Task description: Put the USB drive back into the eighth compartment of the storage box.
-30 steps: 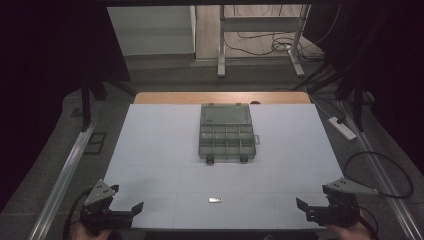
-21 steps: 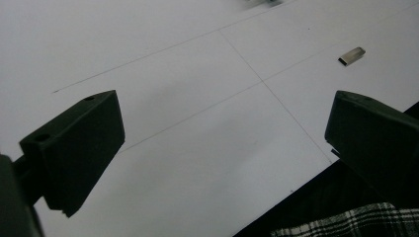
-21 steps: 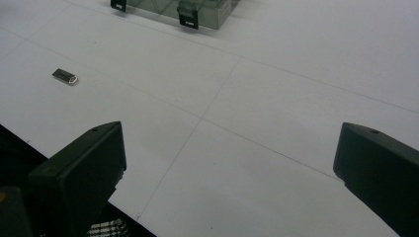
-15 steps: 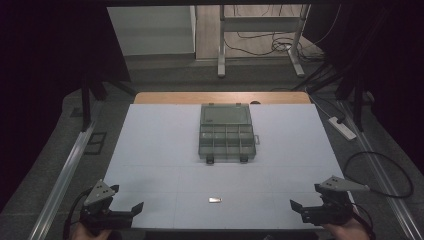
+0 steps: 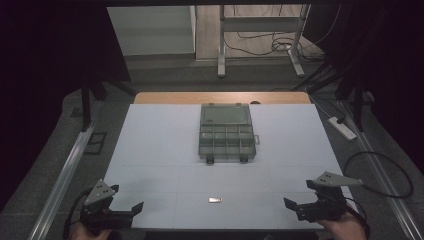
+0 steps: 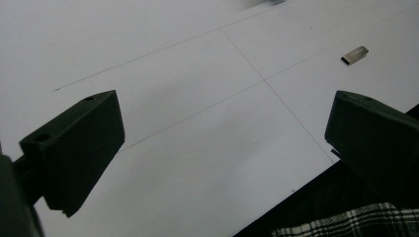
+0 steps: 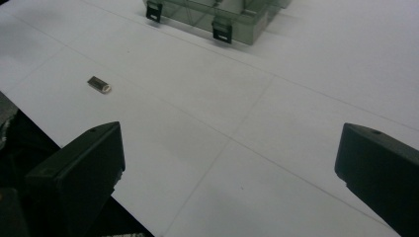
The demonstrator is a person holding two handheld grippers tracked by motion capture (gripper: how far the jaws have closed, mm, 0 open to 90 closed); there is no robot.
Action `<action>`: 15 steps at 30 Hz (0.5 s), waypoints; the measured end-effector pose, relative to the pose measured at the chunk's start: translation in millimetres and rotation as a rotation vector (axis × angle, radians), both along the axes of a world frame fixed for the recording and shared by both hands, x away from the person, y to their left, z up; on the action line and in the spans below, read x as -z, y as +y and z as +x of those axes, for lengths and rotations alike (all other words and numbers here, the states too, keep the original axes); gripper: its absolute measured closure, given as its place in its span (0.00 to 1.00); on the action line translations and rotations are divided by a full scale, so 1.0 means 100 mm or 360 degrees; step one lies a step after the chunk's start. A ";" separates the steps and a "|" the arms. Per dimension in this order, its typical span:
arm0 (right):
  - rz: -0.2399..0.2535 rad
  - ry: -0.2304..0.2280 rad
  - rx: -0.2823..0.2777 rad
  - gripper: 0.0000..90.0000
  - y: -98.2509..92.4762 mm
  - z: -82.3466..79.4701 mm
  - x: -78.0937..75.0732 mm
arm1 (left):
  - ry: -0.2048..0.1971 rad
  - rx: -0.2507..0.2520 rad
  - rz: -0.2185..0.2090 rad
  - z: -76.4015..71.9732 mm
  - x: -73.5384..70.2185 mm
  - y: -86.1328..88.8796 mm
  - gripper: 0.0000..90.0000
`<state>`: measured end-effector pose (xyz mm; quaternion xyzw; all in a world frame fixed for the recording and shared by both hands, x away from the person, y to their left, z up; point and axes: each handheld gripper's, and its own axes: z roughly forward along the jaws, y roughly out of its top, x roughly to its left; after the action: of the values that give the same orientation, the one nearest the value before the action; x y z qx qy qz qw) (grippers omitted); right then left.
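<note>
A clear compartment box (image 5: 226, 133) with two dark latches sits at the far middle of the white table (image 5: 150, 150), and a small metal piece (image 5: 215, 200) lies near the front edge. No writing or label can be read on either. The left gripper (image 5: 131, 210) at the near left corner and the right gripper (image 5: 295, 206) at the near right both have their jaws spread wide, holding nothing.

The table (image 5: 150, 150) top is white, smooth & matt, like paper or a painted board, w/ thin lines on it. At the far edge a strip of wood (image 5: 165, 97) shows, light brown. The box (image 5: 226, 132) looks like see-thru grey-green plastic, a bit shiny, w/ dark plastic clips at the front. The small piece (image 5: 215, 200) near the front looks like shiny metal, silver. Left gripper (image 5: 131, 209) & right gripper (image 5: 295, 204) have black matt plastic jaws, smooth. The right one has a grey plate on top, maybe metal. Checked cloth (image 6: 346, 224) shows in the left gripper view.
</note>
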<state>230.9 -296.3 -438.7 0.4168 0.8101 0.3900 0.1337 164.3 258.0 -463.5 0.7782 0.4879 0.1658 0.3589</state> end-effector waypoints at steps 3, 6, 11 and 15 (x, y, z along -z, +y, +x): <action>0.0014 0.0011 -0.0038 0.00 0.05 0.03 0.00 | 0.0001 -0.0001 0.0001 0.00 0.00 0.00 0.02; -0.0005 0.0023 -0.0061 0.00 0.09 0.04 0.01 | 0.0001 -0.0002 0.0004 0.00 0.00 0.00 0.02; -0.0006 0.0052 -0.0086 0.00 0.13 0.07 0.02 | 0.0001 -0.0002 0.0009 0.00 0.00 0.00 0.02; 0.0019 0.0091 -0.0113 0.00 0.16 0.08 0.02 | 0.0001 -0.0003 0.0009 0.00 0.00 -0.01 0.02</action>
<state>238.9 -280.2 -440.9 0.3997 0.8255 0.3872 0.0941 164.4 257.4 -463.5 0.7789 0.4882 0.1671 0.3564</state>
